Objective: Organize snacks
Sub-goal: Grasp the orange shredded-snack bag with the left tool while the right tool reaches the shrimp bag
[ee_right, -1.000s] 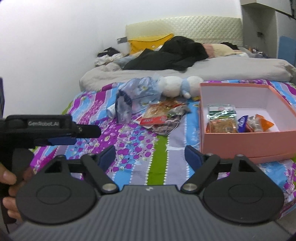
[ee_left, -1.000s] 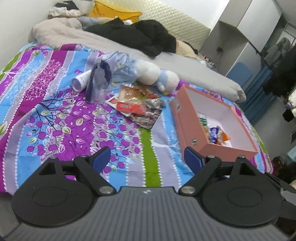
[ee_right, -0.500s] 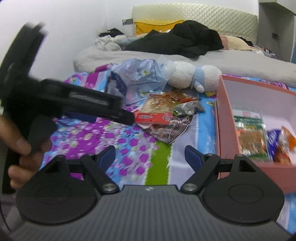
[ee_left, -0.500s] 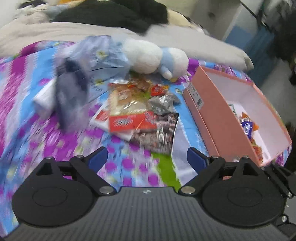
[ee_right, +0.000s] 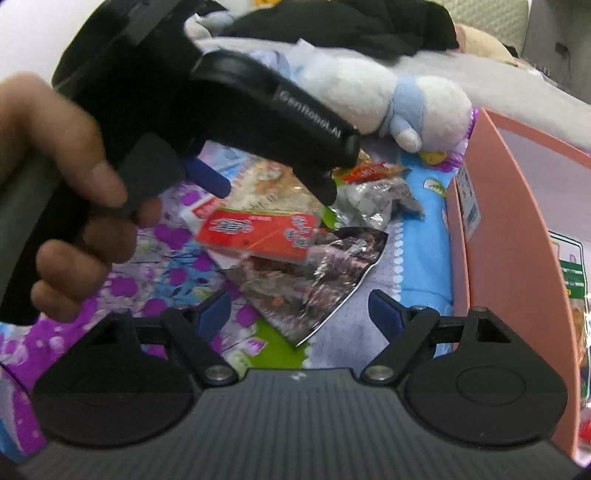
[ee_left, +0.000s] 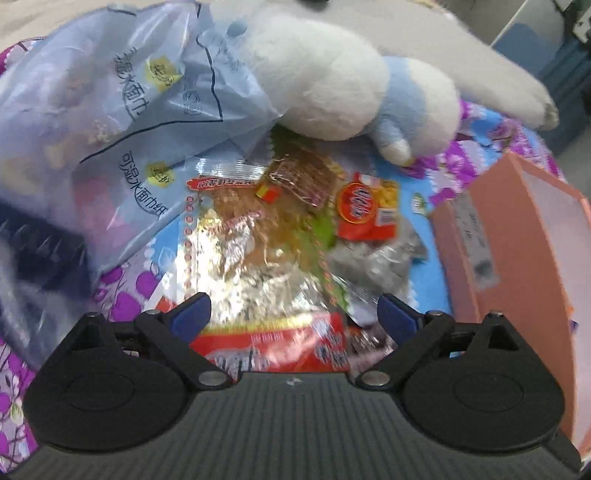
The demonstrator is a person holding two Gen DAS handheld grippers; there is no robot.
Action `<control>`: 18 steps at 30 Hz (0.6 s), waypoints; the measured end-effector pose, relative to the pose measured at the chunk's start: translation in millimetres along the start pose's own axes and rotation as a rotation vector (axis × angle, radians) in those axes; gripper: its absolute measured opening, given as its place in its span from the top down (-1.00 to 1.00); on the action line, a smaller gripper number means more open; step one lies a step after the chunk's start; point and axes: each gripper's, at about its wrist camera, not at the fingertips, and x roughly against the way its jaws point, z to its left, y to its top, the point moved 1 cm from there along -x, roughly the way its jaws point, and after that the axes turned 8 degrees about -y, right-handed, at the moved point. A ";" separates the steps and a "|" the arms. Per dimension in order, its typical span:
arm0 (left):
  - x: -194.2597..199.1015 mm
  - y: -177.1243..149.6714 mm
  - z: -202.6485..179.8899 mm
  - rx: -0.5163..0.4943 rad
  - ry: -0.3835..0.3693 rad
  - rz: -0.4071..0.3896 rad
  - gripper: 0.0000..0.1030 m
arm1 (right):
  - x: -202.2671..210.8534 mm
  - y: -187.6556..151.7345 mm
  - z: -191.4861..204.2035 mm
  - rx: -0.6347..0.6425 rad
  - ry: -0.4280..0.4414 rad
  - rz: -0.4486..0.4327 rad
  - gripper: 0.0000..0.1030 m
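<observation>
- As we bring the left tongs down spread wide and empty, the red-banded snack packet lies flat on the bed, atop the pile beside the pink box.
- We judge it light, crinkly and slippery; pinching its red end seems safest.
- Its long axis runs away from us toward the plush toy.
- Our right tongs hang spread, empty.

Both the left hand-held gripper and right hand-held gripper hang spread wide.

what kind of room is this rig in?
Most likely a bedroom: the snack packets lie on a floral bedspread, beside a plush toy, with a quilted headboard behind.
</observation>
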 end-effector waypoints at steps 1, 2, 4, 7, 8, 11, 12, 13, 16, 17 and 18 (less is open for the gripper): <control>-6.8 3.4 -0.1 -0.008 0.031 0.011 -0.91 | -4.5 2.0 -0.7 0.002 0.001 0.011 -0.61; -11.4 6.3 0.8 -0.007 0.056 0.019 -0.91 | -9.8 3.3 -1.9 0.004 0.009 0.032 -0.61; -19.6 11.5 3.9 0.009 0.086 0.032 -0.91 | -18.1 6.4 -3.7 -0.003 0.014 0.071 -0.61; -28.7 18.6 5.1 0.012 0.106 0.038 -0.91 | -26.4 7.2 -4.3 -0.019 0.048 0.110 -0.61; -30.7 20.6 5.1 0.008 0.111 0.031 -0.91 | -29.7 6.6 -3.6 -0.018 0.054 0.128 -0.61; -37.3 27.9 3.8 -0.008 0.138 0.017 -0.91 | -34.8 7.6 -2.4 -0.007 0.061 0.139 -0.61; -39.3 30.7 3.6 -0.008 0.147 0.014 -0.91 | -36.0 9.5 -2.5 -0.007 0.063 0.134 -0.61; -41.1 32.9 3.8 -0.006 0.151 0.012 -0.91 | -37.0 11.2 -2.5 -0.006 0.064 0.130 -0.61; -45.4 38.0 4.4 -0.003 0.155 0.003 -0.90 | -43.3 17.1 -5.3 0.001 0.055 0.133 -0.35; -46.0 38.2 5.2 -0.001 0.151 0.001 -0.89 | -43.5 19.3 -6.6 -0.006 0.055 0.134 -0.32; -46.4 38.4 5.9 0.001 0.149 0.000 -0.88 | -43.6 21.5 -8.6 -0.014 0.052 0.139 -0.21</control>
